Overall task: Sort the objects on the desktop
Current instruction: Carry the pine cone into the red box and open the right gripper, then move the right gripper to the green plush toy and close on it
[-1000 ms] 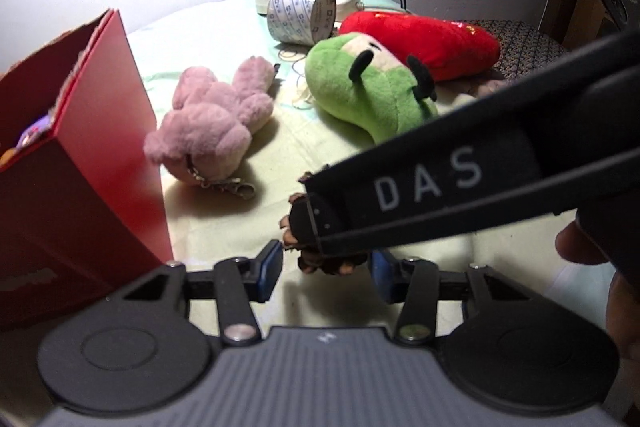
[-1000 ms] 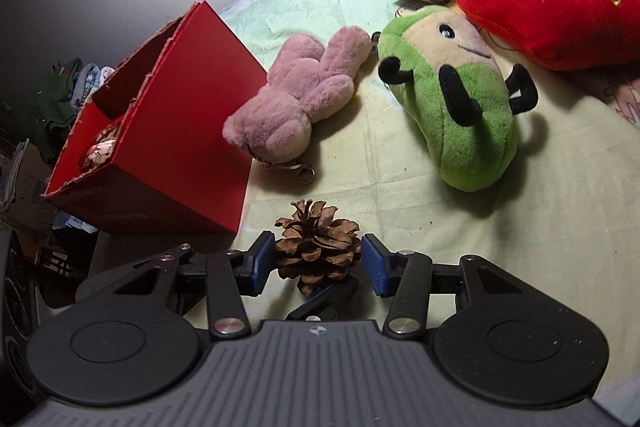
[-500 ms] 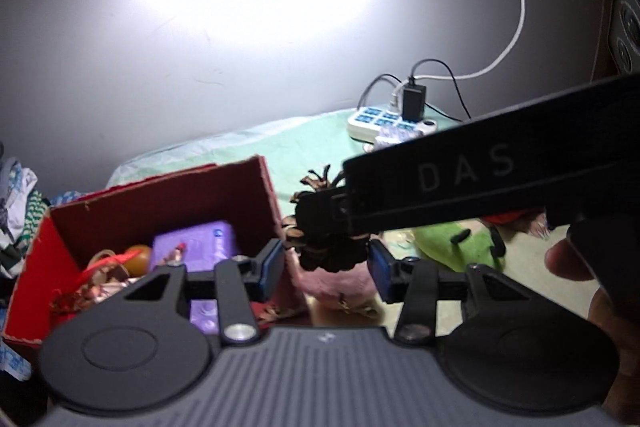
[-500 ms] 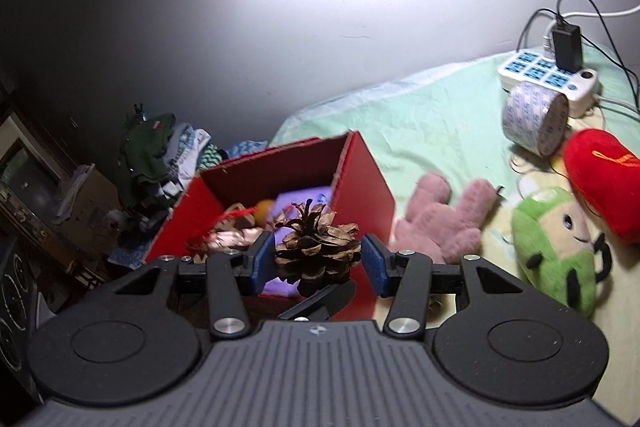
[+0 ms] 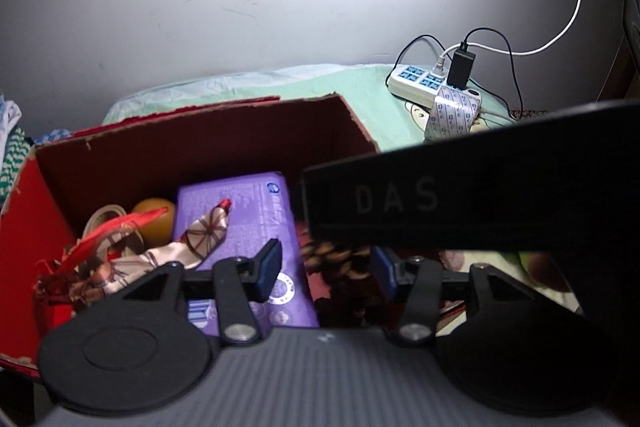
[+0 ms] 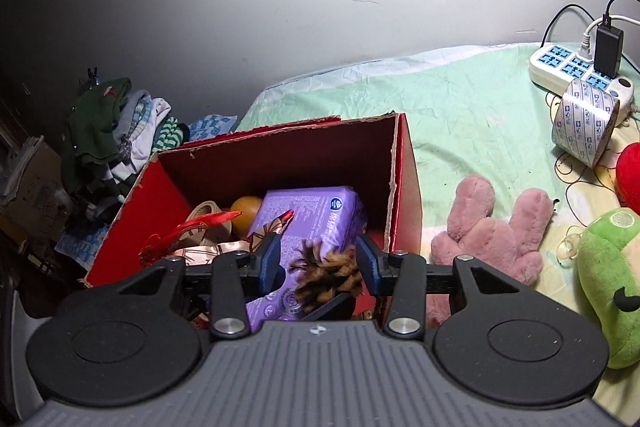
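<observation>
A red cardboard box (image 6: 404,171) stands open on the green cloth, holding a purple pack (image 6: 312,215), an orange ball (image 6: 245,211) and a ribbon scarf (image 6: 192,231). A brown pine cone (image 6: 326,277) is blurred between the fingers of my right gripper (image 6: 318,263), over the box's near right corner; the jaws stand wider than the cone, which looks loose. My left gripper (image 5: 326,269) is open and empty just behind, with the same cone (image 5: 336,259) and box (image 5: 24,211) ahead. The right gripper's black body (image 5: 460,199) crosses the left wrist view.
A pink plush (image 6: 492,231), a green plush (image 6: 612,275) and a red plush (image 6: 630,167) lie right of the box. A tape roll (image 6: 582,123) and a power strip (image 6: 576,67) with cables sit at the back right. Folded clothes (image 6: 116,131) are piled left of the table.
Both grippers rose from the table and moved left over the red box. The right jaws have spread and the pine cone, held before, now blurs as it drops.
</observation>
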A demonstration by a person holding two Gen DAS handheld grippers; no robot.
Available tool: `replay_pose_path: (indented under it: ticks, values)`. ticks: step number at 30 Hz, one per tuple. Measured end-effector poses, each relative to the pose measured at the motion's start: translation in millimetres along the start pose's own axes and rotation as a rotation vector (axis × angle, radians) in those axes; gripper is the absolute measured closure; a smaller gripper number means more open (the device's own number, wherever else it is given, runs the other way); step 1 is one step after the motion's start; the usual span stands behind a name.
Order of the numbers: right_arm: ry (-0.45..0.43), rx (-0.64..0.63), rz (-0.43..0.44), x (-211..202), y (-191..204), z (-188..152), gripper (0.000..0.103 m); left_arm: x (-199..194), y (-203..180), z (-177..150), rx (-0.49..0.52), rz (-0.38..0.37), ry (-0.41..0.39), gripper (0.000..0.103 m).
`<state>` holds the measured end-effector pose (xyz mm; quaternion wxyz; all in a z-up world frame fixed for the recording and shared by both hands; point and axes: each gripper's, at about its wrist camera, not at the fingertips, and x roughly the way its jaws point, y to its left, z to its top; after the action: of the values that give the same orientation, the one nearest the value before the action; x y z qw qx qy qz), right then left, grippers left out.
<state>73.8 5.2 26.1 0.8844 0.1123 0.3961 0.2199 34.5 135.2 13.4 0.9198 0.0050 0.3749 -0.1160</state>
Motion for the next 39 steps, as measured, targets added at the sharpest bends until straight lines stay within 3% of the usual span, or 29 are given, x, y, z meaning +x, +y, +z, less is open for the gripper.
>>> replay_pose_path:
  ticks: [3,5,6,10,13,16,19,23,27,31,34,39]
  values:
    - [-0.04,0.03,0.001,-13.2,3.0,-1.4,0.049,-6.6,10.1,-7.2,-0.018,-0.013,-0.01,0.035]
    - [-0.1,0.054,-0.013,-30.9,2.9,-5.6,0.035,-13.0,16.8,-11.7,-0.025,-0.021,-0.024,0.031]
    - [-0.122,0.055,-0.032,-39.1,1.7,-9.2,0.034,-16.2,20.2,-14.0,-0.028,-0.025,-0.031,0.03]
    - [-0.142,0.045,-0.186,-66.4,-14.8,-31.8,0.034,-34.4,24.0,-14.1,-0.001,-0.042,-0.08,0.03]
    - [-0.103,0.077,-0.305,-83.1,-37.8,-51.1,0.034,-47.6,21.6,-8.6,0.026,-0.069,-0.107,0.03]
    - [-0.052,0.158,-0.353,-105.9,-67.4,-61.7,0.034,-55.8,12.3,-2.0,0.073,-0.108,-0.1,0.03]
    - [-0.012,0.21,-0.337,-130.2,-89.4,-54.2,0.034,-57.9,-4.4,14.2,0.139,-0.166,-0.056,0.03]
    - [0.027,0.197,-0.311,-161.3,-103.2,-15.2,0.035,-53.8,-34.9,50.1,0.212,-0.229,0.022,0.03]
    - [0.047,0.172,-0.29,-182.0,-111.8,29.0,0.035,-42.6,-69.0,84.8,0.272,-0.21,0.068,0.03]
    - [0.075,0.134,-0.267,-182.1,-125.8,57.7,0.035,-32.4,-104.4,100.2,0.314,-0.15,0.03,0.016]
    - [0.088,0.093,-0.244,-170.7,-143.4,65.2,0.034,-11.1,-123.3,99.8,0.256,-0.128,0.034,0.015]
    - [0.143,0.16,-0.132,-125.0,-192.3,52.3,0.034,29.8,-147.0,74.2,0.152,-0.128,0.079,0.014]
